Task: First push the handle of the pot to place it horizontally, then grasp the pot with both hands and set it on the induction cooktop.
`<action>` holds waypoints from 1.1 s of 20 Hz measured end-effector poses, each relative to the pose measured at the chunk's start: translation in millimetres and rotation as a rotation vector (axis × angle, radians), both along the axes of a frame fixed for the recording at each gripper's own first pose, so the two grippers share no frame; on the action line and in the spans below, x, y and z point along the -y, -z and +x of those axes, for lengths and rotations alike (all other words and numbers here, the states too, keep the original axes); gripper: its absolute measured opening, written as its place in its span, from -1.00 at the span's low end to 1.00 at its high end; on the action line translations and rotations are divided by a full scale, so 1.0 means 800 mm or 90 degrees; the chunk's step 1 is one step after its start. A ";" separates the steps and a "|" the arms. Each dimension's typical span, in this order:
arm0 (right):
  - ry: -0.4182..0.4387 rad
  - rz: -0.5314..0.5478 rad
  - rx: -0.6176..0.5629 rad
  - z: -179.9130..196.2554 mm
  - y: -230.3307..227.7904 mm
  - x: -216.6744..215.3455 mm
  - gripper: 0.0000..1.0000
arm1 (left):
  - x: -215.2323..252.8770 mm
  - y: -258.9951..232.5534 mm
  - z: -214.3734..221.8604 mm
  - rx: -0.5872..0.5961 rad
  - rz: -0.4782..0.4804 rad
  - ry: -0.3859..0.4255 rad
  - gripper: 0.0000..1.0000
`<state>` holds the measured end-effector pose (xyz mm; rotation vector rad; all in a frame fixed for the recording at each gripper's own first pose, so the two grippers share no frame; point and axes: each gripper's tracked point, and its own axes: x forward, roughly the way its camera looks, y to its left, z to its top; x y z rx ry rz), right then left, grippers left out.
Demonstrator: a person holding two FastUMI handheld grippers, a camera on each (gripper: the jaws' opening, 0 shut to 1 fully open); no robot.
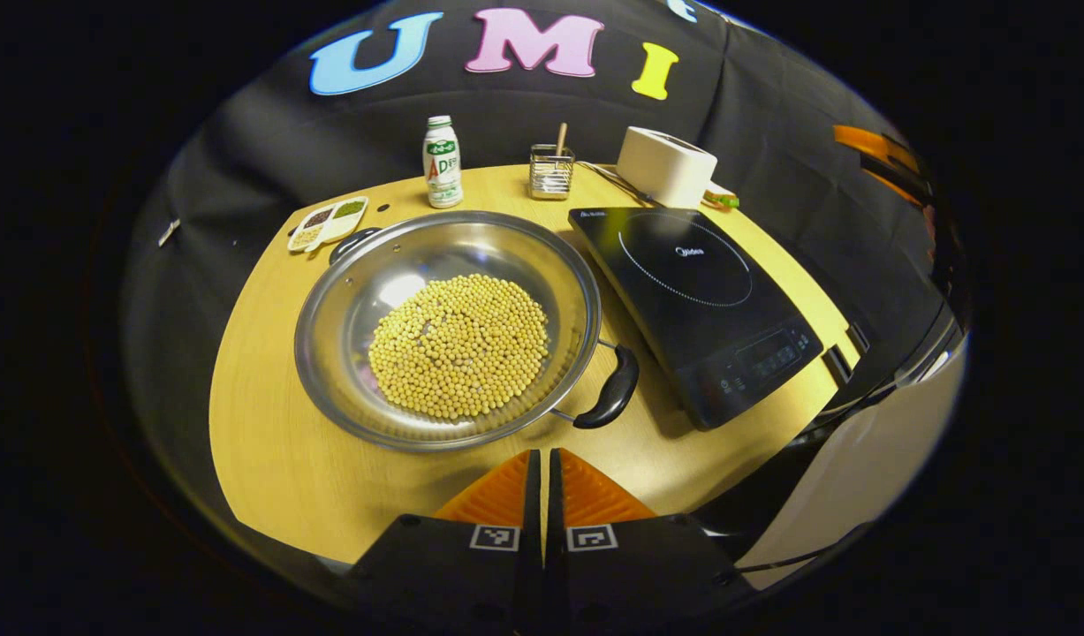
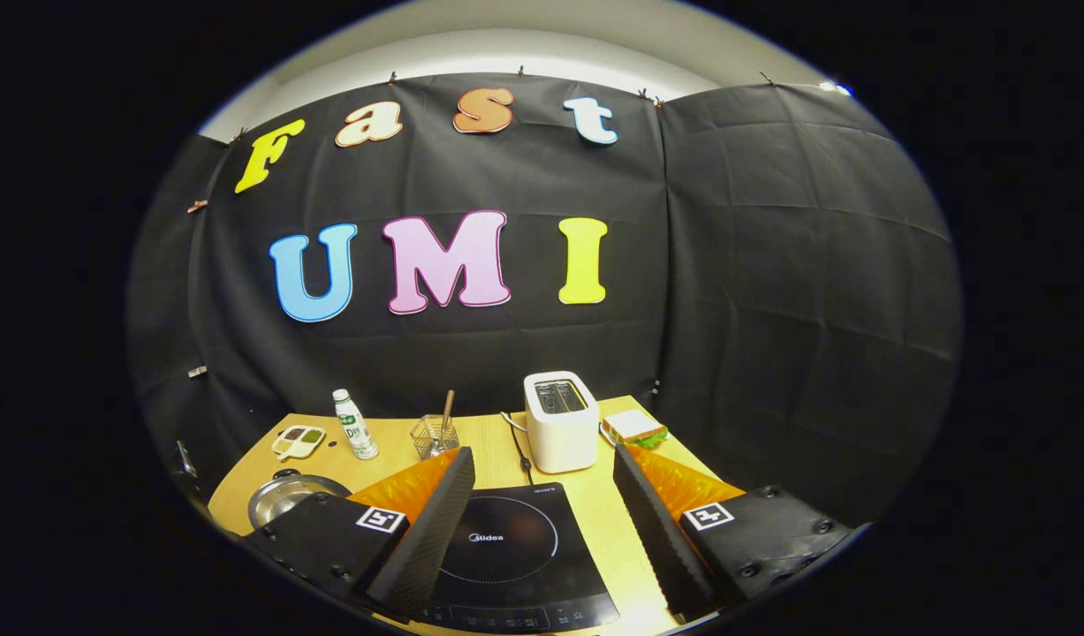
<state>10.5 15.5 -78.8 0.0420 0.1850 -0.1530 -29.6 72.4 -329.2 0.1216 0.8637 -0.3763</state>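
Note:
A wide steel pot (image 1: 347, 300) holding several yellow beans (image 1: 458, 344) sits on the wooden table (image 1: 268, 442). One black handle (image 1: 610, 389) points to the near right, the other (image 1: 352, 243) to the far left, so the handles lie on a diagonal. The black induction cooktop (image 1: 696, 305) lies just right of the pot. My left gripper (image 1: 542, 459) is shut, empty, just in front of the pot's near rim. In the right gripper view, my right gripper (image 2: 542, 459) stands open above the cooktop (image 2: 506, 548), with the pot's rim (image 2: 281, 495) at the lower left.
At the table's back stand a bottle (image 1: 442, 163), a wire holder with a stick (image 1: 551, 170), a white toaster (image 1: 665, 166) and a small dish of seasonings (image 1: 328, 222). A sandwich (image 2: 634, 427) lies right of the toaster (image 2: 559, 420). The table's right edge runs close behind the cooktop.

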 end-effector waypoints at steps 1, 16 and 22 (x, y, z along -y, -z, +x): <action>0.000 0.001 -0.003 0.000 0.002 0.002 0.96 | 0.002 0.005 0.004 -0.001 0.011 0.010 -0.90; -0.001 0.021 -0.020 0.001 0.016 0.029 0.97 | 0.046 0.027 0.021 -0.022 0.040 0.059 -0.90; 0.004 0.025 -0.020 0.005 0.017 0.036 0.97 | 0.064 0.022 0.037 -0.021 0.030 0.059 -0.90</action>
